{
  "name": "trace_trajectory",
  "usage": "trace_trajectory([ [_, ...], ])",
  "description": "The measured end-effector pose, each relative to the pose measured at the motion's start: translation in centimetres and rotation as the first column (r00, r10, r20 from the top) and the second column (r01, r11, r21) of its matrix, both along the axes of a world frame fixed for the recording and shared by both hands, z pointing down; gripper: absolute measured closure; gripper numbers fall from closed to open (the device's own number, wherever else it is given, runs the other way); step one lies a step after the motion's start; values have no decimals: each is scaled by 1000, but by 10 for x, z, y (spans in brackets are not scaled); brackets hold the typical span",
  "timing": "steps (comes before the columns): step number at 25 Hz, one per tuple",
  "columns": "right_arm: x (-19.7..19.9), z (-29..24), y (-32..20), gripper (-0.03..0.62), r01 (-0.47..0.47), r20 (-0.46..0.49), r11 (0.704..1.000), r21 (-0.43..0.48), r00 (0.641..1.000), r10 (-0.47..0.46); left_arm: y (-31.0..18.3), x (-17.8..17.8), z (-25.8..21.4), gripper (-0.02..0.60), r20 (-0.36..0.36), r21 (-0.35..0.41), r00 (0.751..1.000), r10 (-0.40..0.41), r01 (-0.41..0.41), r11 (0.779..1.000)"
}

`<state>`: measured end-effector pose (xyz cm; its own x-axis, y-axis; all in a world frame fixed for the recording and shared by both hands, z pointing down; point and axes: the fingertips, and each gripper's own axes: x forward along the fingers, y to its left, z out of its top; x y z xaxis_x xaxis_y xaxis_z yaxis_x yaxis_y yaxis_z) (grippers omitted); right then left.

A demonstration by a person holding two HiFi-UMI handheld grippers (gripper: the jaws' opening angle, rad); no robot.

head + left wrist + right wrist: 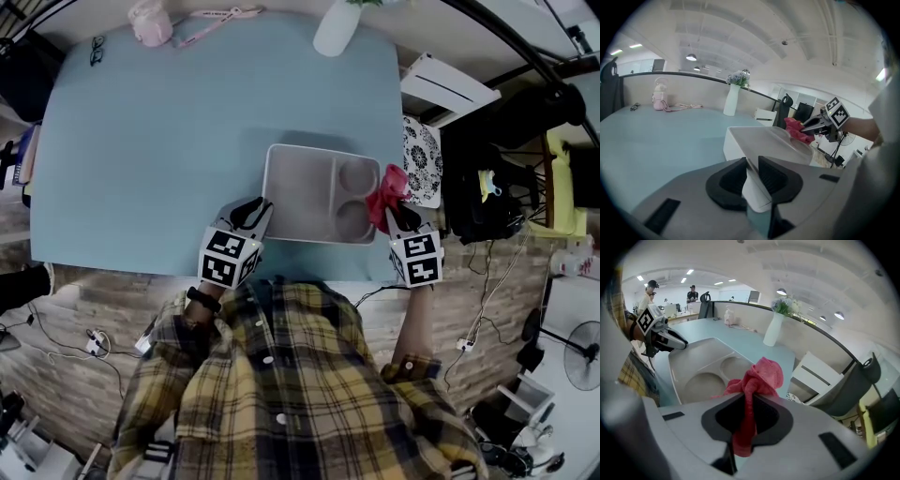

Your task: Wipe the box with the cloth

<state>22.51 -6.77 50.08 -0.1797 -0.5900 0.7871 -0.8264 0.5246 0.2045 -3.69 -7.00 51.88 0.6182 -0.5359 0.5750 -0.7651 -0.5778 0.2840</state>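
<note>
The box [300, 187] lies on the blue tabletop [169, 141] near its front edge, just before you. Your left hand-held gripper [255, 208] is clamped on its left rim. Your right hand-held gripper [401, 214] pinches the bunched red cloth [386, 192] at the box's right end, beside the round compartments.
</note>
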Motion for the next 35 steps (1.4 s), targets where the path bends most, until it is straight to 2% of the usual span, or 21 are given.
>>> trace_trajectory([
  [5, -28, -30, 0, 546, 48, 73, 996, 75, 996, -54, 0, -1, 1, 505, -2, 2, 1000, -1, 1, 1000],
  [9, -77, -50, 2, 546, 139, 177, 984, 115, 972, -157, 0, -1, 1, 505, -4, 2, 1000, -1, 1, 1000],
  [14, -150, -51, 11, 546, 279, 311, 953, 119, 901, -303, -1, 0, 2, 505, -9, 6, 1000, -6, 6, 1000],
  [20, -214, -32, 37, 546, 427, 406, 904, 32, 820, -402, -1, -1, 1, 505, -10, 13, 1000, -14, 14, 1000],
  [24, -232, -10, 47, 546, 477, 385, 878, -28, 816, -431, 0, 0, 1, 506, -12, 19, 1000, -21, 21, 1000],
  [28, -234, 9, 50, 546, 515, 266, 853, -84, 837, -479, 0, -1, 1, 506, -13, 24, 1000, -27, 27, 999],
  [35, -229, 15, 50, 546, 529, 235, 845, -81, 834, -499, 1, 0, 1, 506, -13, 21, 999, -30, 31, 999],
])
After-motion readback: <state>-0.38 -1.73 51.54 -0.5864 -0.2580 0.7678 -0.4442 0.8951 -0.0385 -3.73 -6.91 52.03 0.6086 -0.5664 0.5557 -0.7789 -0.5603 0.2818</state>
